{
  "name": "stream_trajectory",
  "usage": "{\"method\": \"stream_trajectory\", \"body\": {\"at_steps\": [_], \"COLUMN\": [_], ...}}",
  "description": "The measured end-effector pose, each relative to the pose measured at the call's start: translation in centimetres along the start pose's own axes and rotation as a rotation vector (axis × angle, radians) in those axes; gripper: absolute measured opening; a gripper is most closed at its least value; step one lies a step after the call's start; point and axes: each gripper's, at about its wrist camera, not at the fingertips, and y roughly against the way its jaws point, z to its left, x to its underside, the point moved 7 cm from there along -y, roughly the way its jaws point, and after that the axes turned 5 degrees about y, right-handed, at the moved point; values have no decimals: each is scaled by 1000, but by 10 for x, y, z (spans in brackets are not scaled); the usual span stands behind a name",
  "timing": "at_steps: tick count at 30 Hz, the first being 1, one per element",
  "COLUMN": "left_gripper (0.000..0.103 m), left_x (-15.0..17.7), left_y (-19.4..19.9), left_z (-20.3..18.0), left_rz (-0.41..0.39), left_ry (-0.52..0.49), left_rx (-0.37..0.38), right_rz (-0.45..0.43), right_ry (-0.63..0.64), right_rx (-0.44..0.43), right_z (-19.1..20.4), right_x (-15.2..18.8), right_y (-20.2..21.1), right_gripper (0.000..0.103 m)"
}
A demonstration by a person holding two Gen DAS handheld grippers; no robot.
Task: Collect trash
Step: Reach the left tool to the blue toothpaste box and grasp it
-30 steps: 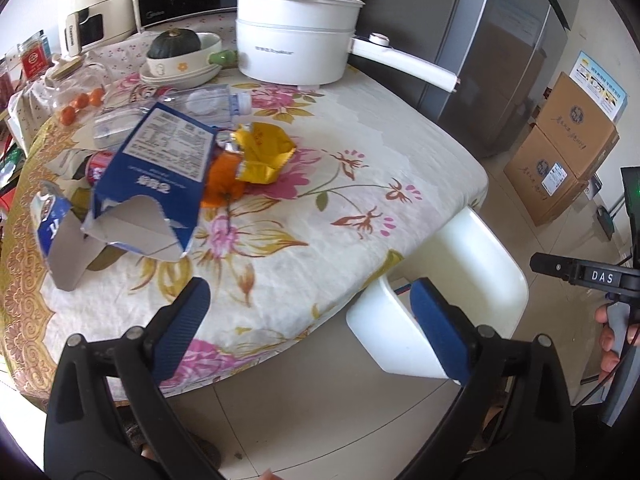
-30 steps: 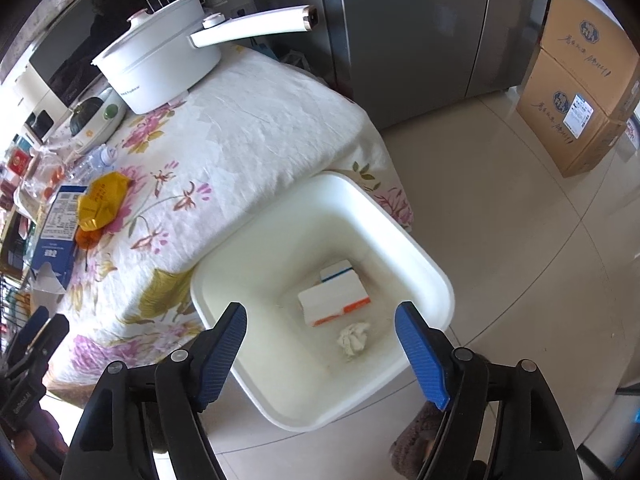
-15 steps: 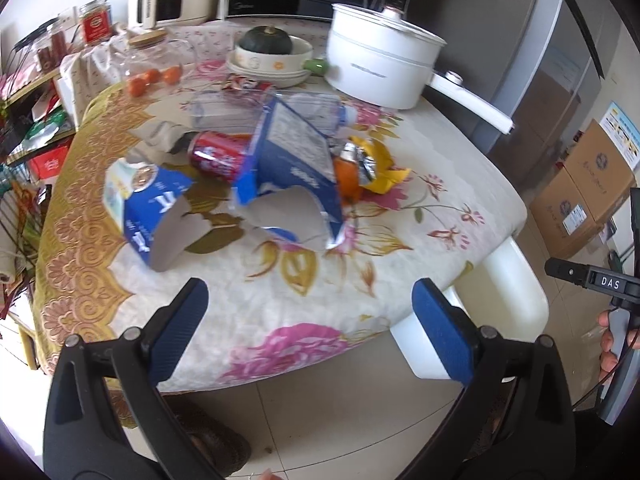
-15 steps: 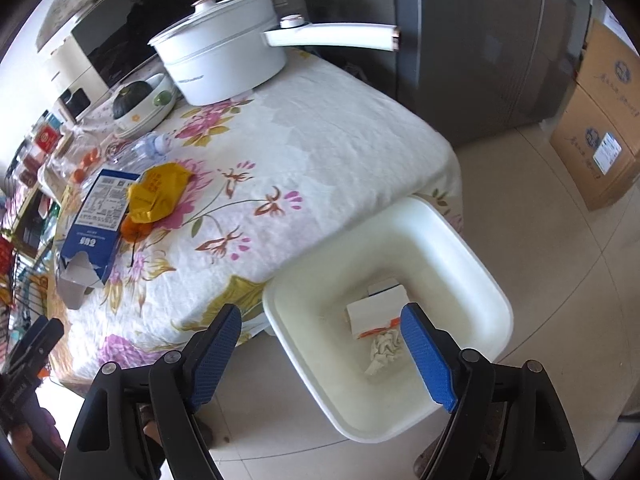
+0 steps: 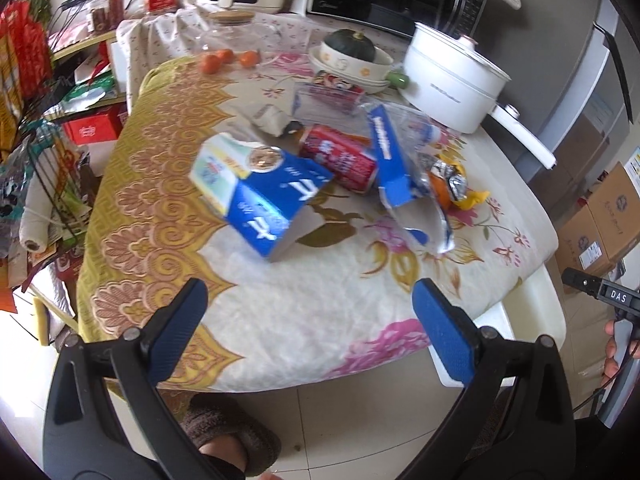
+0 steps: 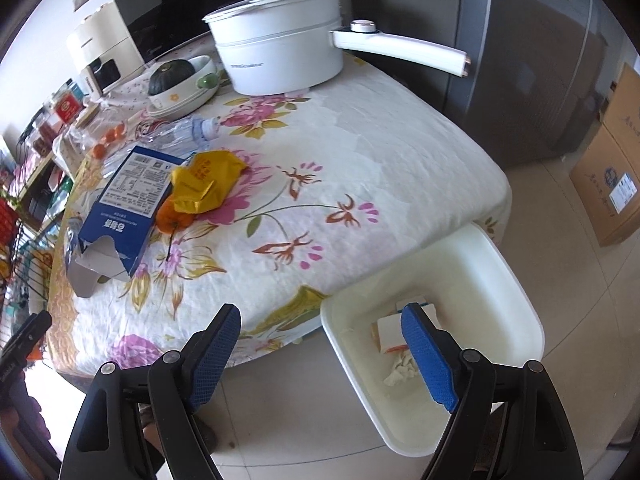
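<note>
Left wrist view: left tongs [image 5: 310, 322] spread wide, holding nothing, above the bench [image 5: 304, 320]. Right tongs [image 6: 324, 354] just opened wider, empty, near the white bin [image 6: 516, 280].

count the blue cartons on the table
2. One blue milk carton lies near the table's left front; a flattened blue carton leans beside the red can. Others may be hidden under the pile.

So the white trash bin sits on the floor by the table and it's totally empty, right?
Not quite. The white trash bin does sit on the floor by the table, but it is not empty: the right wrist view shows a small white carton and a crumpled tissue lying in it.
</note>
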Motion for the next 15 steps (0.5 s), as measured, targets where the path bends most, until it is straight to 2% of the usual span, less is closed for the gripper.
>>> {"method": "stream_trajectory", "body": {"at_steps": [7, 13, 15], "left_gripper": [102, 102, 102], "left_x": [-5, -16, -19], "left_y": [-16, -39, -47], "left_z": [36, 33, 31], "left_rz": [16, 3, 4], "left_ry": [36, -18, 2], "left_rx": [-42, -114, -88], "right_rz": [-1, 0, 1], "right_ry": [62, 73, 77], "right_rx": [-10, -28, -34], "right_z": [29, 45, 50], "right_x": [-7, -16, -20], "right_y": [-9, -18, -22], "right_gripper": [84, 84, 84]}}
